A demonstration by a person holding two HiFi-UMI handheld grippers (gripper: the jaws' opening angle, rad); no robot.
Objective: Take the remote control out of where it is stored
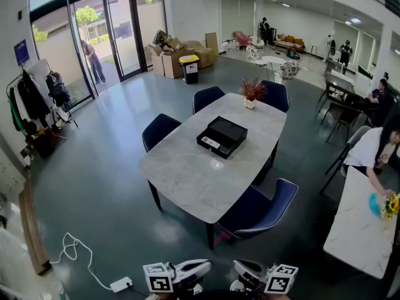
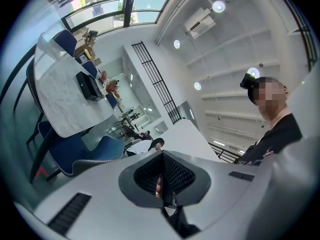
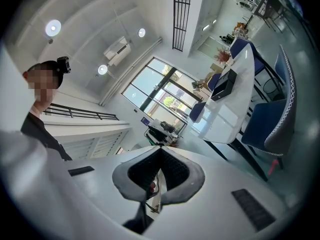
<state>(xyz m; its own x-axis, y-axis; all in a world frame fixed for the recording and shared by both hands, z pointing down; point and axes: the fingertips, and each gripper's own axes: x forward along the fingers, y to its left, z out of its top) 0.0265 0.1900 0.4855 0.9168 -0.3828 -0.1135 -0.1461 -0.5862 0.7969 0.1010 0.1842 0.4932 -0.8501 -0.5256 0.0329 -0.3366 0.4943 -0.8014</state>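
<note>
A black box (image 1: 222,136) lies open in the middle of the marble table (image 1: 187,180), with a small pale patch on its near half. No remote control can be made out at this distance. Both grippers sit at the bottom edge of the head view, well short of the table. My left gripper (image 1: 200,267) and my right gripper (image 1: 244,269) point forward, side by side. The left gripper (image 2: 162,176) has its jaws pressed together on nothing, and so does the right gripper (image 3: 159,171). Both gripper views tilt up toward the ceiling, with the box (image 2: 89,85) (image 3: 223,84) far off.
Several blue chairs ring the table; the nearest (image 1: 259,211) stands at its near right corner. A vase of dried flowers (image 1: 252,92) sits at the table's far end. A white cable and power strip (image 1: 119,284) lie on the floor at left. At right, a person leans over a second white table (image 1: 359,224).
</note>
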